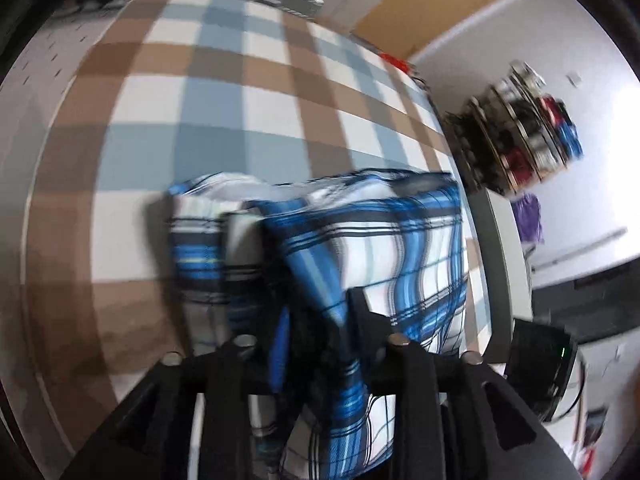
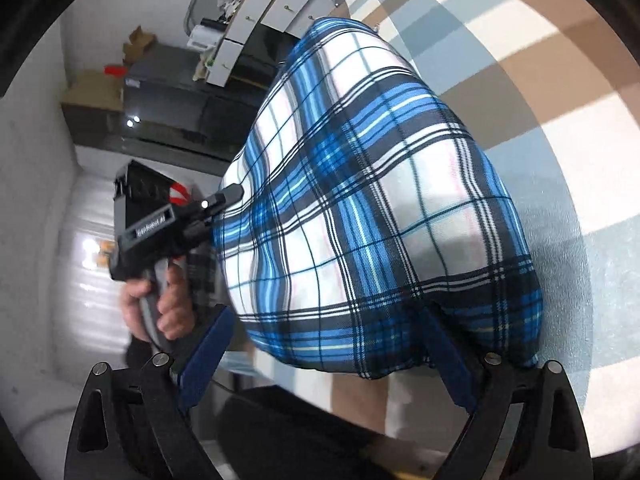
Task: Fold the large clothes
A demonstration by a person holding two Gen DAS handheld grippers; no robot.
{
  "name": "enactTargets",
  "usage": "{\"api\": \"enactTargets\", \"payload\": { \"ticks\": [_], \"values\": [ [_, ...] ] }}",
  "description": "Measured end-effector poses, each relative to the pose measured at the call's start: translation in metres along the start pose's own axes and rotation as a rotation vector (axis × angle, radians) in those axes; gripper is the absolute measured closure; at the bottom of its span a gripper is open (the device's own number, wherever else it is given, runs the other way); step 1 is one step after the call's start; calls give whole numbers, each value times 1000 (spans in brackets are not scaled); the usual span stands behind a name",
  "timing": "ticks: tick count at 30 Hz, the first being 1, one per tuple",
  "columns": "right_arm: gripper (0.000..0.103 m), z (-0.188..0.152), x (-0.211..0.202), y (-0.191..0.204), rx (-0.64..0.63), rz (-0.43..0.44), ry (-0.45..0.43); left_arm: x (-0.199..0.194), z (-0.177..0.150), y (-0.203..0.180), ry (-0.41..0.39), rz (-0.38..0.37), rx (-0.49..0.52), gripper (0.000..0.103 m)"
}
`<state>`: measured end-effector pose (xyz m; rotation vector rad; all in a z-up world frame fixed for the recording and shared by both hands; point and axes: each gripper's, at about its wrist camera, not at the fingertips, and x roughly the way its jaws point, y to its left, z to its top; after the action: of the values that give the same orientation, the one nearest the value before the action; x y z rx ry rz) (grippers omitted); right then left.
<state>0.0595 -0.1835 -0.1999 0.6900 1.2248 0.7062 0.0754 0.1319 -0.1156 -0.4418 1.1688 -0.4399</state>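
Note:
A blue, white and black plaid garment (image 1: 384,240) lies bunched over the checked bed cover (image 1: 224,92). My left gripper (image 1: 316,320) is shut on a fold of this garment, with cloth pinched between its black fingers. In the right wrist view the same garment (image 2: 360,200) hangs draped and lifted, and the left gripper (image 2: 218,208) grips its left edge, held by a hand. My right gripper (image 2: 324,356) is open, its blue-padded fingers (image 2: 208,352) spread wide under the garment's lower hem, with no cloth between them.
The bed cover (image 2: 540,80) has brown, grey-blue and white squares. A rack of clutter (image 1: 520,132) stands by the white wall. White drawers (image 2: 272,8) and a dark cabinet (image 2: 172,96) stand beyond the bed. A black device (image 1: 540,368) sits near the bed edge.

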Motion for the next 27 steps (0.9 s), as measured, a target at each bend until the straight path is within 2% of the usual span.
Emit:
{"api": "enactTargets", "payload": {
  "ticks": [2,5,8,9,10,11,13,15,17,18,21,22,25,27],
  "values": [
    [4,-3,1,10,-49,-49,-2,-12,-5,-6,-29,5,5,78],
    [0,-4,3,16,-84,-92,-14,-36,-16,-38,-95,26,120,78],
    [0,-3,0,14,-66,-84,-17,-51,-30,-70,-117,-33,223,78],
    [0,-2,-3,9,-36,-60,-18,-51,-35,-80,-118,-79,252,73],
    [0,0,-2,8,-9,-39,-21,-46,-40,-87,-113,-102,275,62],
    [0,3,-4,3,26,-7,-23,-39,-41,-89,-110,-94,287,59],
    [0,8,-3,-8,90,58,-24,-17,-44,-80,-110,-45,264,59],
    [0,10,-7,-21,153,130,-24,9,-44,-50,-74,-23,157,59],
    [0,12,-8,-30,203,181,-25,29,-48,-21,-50,-55,62,60],
    [0,12,-10,-36,231,210,-23,35,-51,-9,-64,-70,28,65],
    [0,14,-19,-41,259,263,-27,30,-58,-3,-111,-94,20,67],
    [0,15,-23,-38,244,275,-45,26,-59,-4,-117,-77,28,67],
    [0,30,-43,-10,137,234,-121,20,-65,-3,-142,-40,72,67],
    [0,49,-54,19,18,170,-160,21,-69,0,-141,-46,83,67]
  ]
}}
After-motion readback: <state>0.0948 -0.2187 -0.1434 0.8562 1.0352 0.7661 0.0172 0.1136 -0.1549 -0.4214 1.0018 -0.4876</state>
